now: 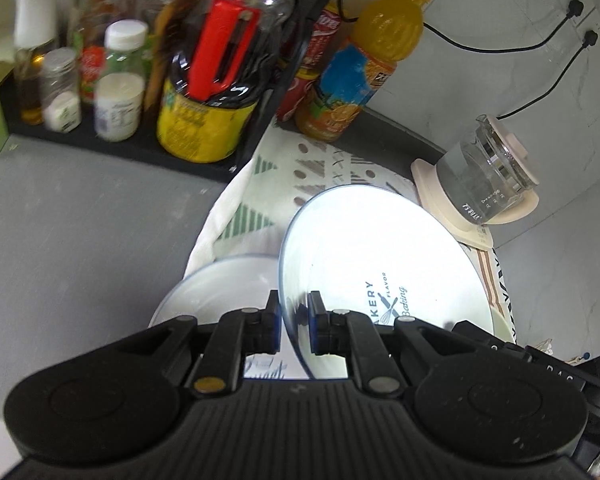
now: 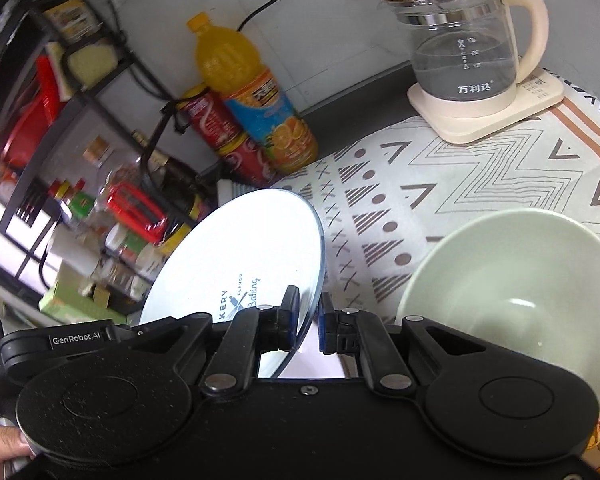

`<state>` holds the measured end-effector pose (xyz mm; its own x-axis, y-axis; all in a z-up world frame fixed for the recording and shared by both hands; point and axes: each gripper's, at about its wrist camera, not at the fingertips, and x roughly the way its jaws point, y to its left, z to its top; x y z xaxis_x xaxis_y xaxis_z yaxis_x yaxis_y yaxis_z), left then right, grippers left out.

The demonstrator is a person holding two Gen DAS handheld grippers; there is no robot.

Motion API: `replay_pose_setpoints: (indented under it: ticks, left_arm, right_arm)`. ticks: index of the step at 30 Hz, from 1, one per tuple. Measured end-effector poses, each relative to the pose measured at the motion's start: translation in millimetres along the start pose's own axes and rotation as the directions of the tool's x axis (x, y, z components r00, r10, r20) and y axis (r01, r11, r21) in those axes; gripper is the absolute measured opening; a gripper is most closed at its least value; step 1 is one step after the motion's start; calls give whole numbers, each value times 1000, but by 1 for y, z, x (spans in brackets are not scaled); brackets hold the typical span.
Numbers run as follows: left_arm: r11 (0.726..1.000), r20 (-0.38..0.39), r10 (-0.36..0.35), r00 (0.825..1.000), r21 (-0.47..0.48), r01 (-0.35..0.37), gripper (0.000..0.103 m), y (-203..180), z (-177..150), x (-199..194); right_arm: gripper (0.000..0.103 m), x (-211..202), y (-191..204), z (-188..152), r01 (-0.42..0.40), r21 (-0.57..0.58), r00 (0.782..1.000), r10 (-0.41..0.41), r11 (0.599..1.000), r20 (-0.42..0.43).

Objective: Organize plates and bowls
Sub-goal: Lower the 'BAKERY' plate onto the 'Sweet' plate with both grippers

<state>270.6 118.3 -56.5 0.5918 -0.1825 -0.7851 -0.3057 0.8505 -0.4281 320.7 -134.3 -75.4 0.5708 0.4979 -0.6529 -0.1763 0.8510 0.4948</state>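
Here the left gripper (image 1: 293, 312) and the right gripper (image 2: 309, 312) each pinch the rim of the same printed white plate (image 1: 384, 264) with narrowed fingers, probably sharing its weight so it stays level-handed. It is tilted above the patterned cloth (image 2: 460, 184), in front of the glass kettle (image 2: 464, 52). Beside it sit a second white plate (image 1: 220, 288) and a pale green bowl (image 2: 512, 280), likely stacking spots.
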Motion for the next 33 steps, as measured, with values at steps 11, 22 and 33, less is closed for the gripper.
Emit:
replay_pose_setpoints:
  ticks: [11,22,33]
  left_arm:
    - [998,-10,39,999,-43,-39,11,20,-40,-14]
    - [995,-54,84,995,-40,-86,13,37,-57,-1]
    - [995,-117,91,989,-27,-95,13,44,-61,25]
  right_arm:
    - [9,-14,6,-37,-15,-43,999,13,999,-39]
    - [10,-8,17,-69,39,-112,996,-48,993,-80]
    - [10,8,10,-85,92,-123,987,-107,988,-119]
